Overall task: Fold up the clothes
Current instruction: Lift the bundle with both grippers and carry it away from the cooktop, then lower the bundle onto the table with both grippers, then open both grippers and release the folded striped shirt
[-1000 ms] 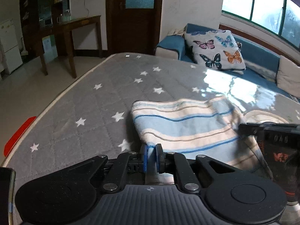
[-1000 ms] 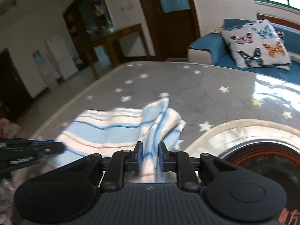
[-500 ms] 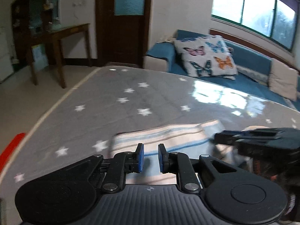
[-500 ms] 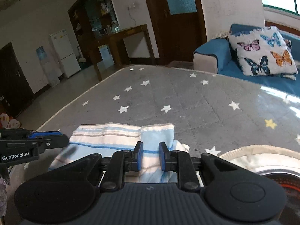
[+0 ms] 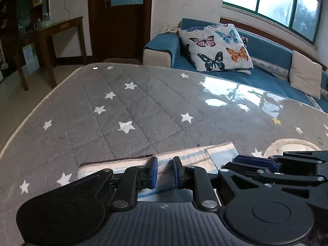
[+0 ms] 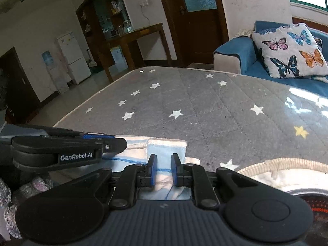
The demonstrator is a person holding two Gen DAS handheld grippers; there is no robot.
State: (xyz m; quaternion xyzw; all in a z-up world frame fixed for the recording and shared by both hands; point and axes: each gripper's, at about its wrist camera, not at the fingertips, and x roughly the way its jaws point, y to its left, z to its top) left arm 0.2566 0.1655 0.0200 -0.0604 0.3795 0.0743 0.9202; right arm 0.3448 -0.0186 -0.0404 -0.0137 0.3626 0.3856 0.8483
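A folded blue-and-cream striped cloth lies flat on the grey star-patterned mat; it also shows in the right wrist view. My left gripper is open and empty, just above the cloth's near part. My right gripper is open and empty over the cloth's right end. The right gripper's fingers show at the right of the left wrist view. The left gripper's fingers show at the left of the right wrist view.
A blue sofa with a butterfly cushion stands behind the mat. A wooden table and a dark door are at the back left. A cream-rimmed round rug lies at the right. A white fridge stands far left.
Both grippers opened and let go of the cloth, which now lies flat and folded. Both have drawn back toward the near edge of the cloth.
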